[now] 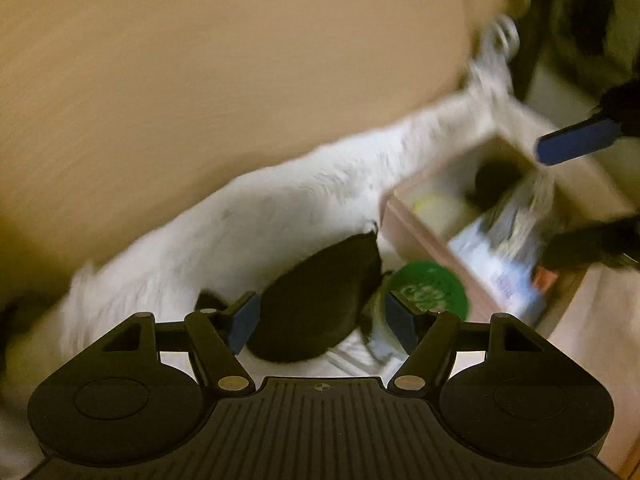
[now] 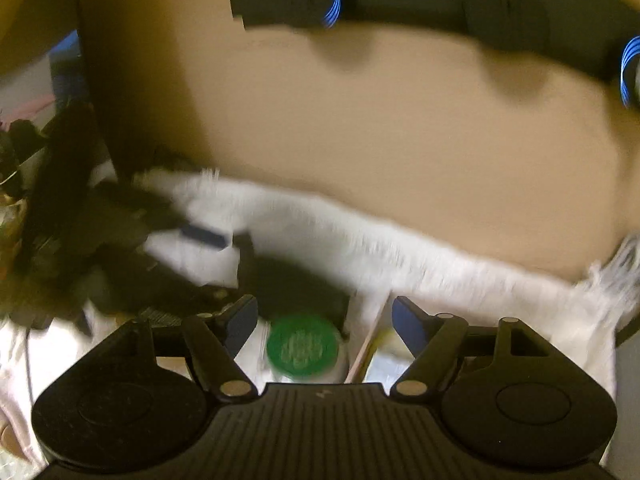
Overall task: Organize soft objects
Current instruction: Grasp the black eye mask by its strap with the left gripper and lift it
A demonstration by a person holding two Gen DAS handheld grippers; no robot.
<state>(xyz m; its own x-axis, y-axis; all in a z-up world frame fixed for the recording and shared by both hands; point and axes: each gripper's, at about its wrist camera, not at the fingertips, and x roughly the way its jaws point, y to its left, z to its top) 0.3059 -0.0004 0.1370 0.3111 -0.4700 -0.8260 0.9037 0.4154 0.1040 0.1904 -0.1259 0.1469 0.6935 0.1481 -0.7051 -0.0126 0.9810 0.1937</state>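
Both views are smeared by motion, so fine detail is uncertain. The left gripper (image 1: 322, 322) has its 2 fingers spread apart, with a dark soft pouch (image 1: 316, 300) lying between and just ahead of them on a white furry rug (image 1: 248, 216); whether the fingers touch the pouch cannot be told, and nothing is clamped. Just beside the pouch stands a container with a green lid (image 1: 430, 290), and right of that sits an open cardboard box (image 1: 416, 236) which already holds some items: a dark rounded thing (image 1: 496, 180), something pale yellow, and what looks like crinkly plastic packaging. The right gripper (image 2: 324, 322) is likewise released, its fingers wide and empty, hovering above the green lid (image 2: 302, 344) with the box edge (image 2: 362, 354) just beside it. From the left view, the right gripper's blue finger pad (image 1: 576, 142) appears over the far side of the box. The rug lies on a tan table (image 1: 200, 80).

As a judgement, the task looks partly done: several items sit in the box, while the dark pouch remains outside on the rug. The likely step in hand is closing the left fingers on the pouch so it can go into the box. What else is left is hard to tell, since the blur hides the rest of the clutter.
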